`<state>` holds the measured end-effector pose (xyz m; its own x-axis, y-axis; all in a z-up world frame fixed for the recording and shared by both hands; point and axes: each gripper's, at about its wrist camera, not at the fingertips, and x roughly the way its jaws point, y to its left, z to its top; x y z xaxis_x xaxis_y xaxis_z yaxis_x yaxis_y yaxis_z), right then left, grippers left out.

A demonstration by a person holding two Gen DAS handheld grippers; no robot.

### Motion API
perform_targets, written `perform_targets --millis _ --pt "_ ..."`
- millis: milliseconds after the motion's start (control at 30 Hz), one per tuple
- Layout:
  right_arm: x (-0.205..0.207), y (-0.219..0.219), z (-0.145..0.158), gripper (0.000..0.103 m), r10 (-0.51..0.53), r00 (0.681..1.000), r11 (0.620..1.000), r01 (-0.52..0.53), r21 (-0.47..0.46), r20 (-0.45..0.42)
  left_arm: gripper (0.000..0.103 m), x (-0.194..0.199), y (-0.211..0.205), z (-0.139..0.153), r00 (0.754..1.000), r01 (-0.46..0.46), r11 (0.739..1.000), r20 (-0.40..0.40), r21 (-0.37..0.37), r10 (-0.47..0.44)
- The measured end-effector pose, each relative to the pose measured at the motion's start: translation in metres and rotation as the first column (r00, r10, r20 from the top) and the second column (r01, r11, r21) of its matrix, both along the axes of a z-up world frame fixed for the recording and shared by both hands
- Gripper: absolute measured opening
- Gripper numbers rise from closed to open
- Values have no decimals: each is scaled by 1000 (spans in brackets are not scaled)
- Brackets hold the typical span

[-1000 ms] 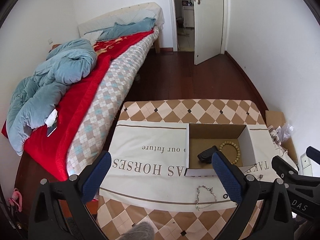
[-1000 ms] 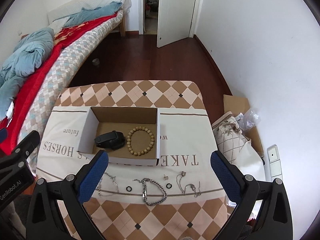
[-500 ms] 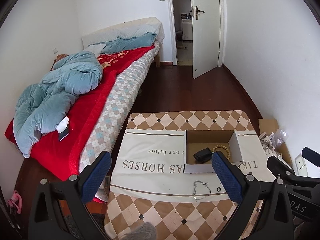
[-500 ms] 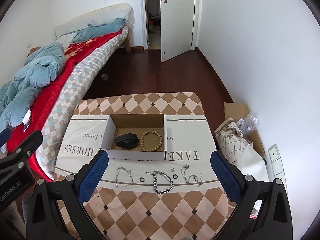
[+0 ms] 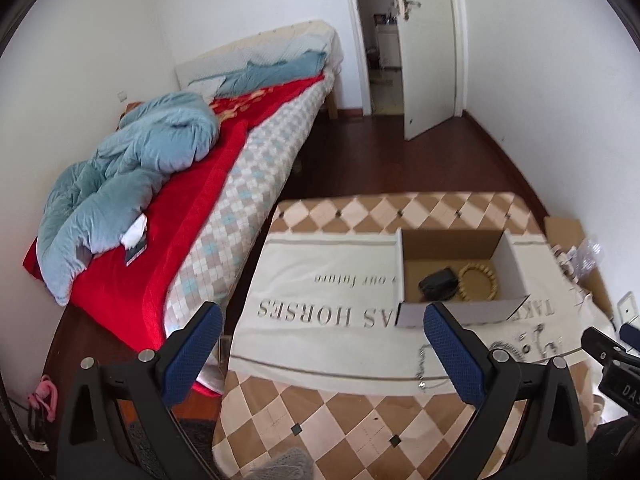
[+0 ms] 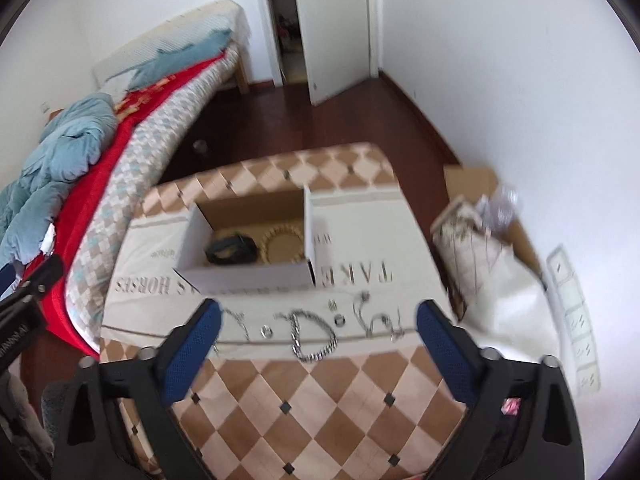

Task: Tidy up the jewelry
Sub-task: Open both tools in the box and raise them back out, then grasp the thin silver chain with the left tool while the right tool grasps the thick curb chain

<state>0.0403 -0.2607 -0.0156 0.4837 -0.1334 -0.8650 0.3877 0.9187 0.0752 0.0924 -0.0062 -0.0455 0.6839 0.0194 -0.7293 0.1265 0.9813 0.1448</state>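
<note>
Both claws stand wide open and hold nothing: the left claw [image 5: 324, 330] hangs over the near left part of the counter [image 5: 360, 432], the right claw [image 6: 318, 326] over its near edge, each with black plastic arms and blue dimpled pads [image 6: 192, 354]. The counter wears a cloth of tan and cream diamonds, and over that lies a smooth cream runner [image 5: 320, 280] printed with grey letters. On the runner sits an open cardboard box [image 5: 456, 314], white outside and raw brown inside, and in it lie a round bracelet of yellowish wooden beads [image 5: 478, 282] and, touching its left side, a black matte band [image 5: 438, 282]. In front of the box, on the runner's near strip, the loose jewelry lies in a row. The right wrist view shows this row best, though blurred: a heavy silver link chain [image 6: 314, 340] looped in a D shape, a thin chain [image 6: 240, 322] to its left, small dark rings [image 6: 266, 332] and a tangled fine chain [image 6: 380, 322] to its right. The left wrist view hides most of the row behind its own finger but shows the bed [image 5: 224, 208] with a red velvety blanket and puffy blue quilt more fully. The right view alone shows the cream patterned bag [image 6: 488, 280] on the floor beside the counter.
</note>
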Motion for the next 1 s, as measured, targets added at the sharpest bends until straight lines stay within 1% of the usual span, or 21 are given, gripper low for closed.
perform_targets --millis 67,133,233,367,433,467,500,533,567,600,633,800,900,933,967,1000 --pt "1 -9 -30 65 -10 999 999 12 51 -48 103 5 1 -19 999 -8 1000 -43 4 8" --pt "2 -17 -60 65 -24 996 995 32 94 -83 103 12 -1 -39 996 -15 999 -85 28 17" --pt "7 -25 -99 65 -63 992 990 76 121 -105 103 18 -5 -62 992 -17 998 -126 64 25" --pt "20 -27 -131 65 -100 988 989 111 92 -117 103 28 -10 -88 984 -13 996 -177 93 30" --pt "27 -25 -146 65 -98 984 992 108 61 -146 103 32 -12 -98 979 -10 995 -200 101 30" --pt "31 -22 -152 61 -88 983 994 98 53 -164 103 33 -13 -101 977 -7 995 -210 101 28" --pt "32 -14 -155 53 -67 984 998 66 -9 -166 103 35 -14 -106 974 -4 995 -224 101 27" --pt "34 -9 -155 43 -49 983 998 43 -41 -178 103 38 -14 -110 971 0 995 -239 96 23" --pt "33 -3 -156 31 -26 984 997 14 -73 -175 103 39 -15 -113 967 4 996 -253 90 19" --pt "32 -2 -156 16 -18 985 998 6 -70 -173 103 41 -17 -117 963 9 996 -269 85 14" --pt "31 -2 -156 8 -15 983 997 0 -79 -184 102 42 -20 -123 955 21 997 -296 72 1" --pt "11 -24 -154 9 -57 980 998 52 -31 -192 102 45 -37 -151 909 81 997 -412 5 -72" --pt "-1 -36 -154 9 -77 977 997 77 -7 -199 102 50 -47 -166 883 102 994 -456 -42 -110" --pt "-1 -36 -150 9 -84 976 996 85 -2 -200 100 52 -51 -169 878 111 992 -463 -53 -123" --pt "-4 -39 -149 9 -88 976 996 90 1 -201 94 54 -55 -173 873 122 991 -470 -59 -135" --pt "-6 -40 -150 9 -93 975 995 95 3 -203 93 56 -60 -176 866 136 989 -477 -64 -151"
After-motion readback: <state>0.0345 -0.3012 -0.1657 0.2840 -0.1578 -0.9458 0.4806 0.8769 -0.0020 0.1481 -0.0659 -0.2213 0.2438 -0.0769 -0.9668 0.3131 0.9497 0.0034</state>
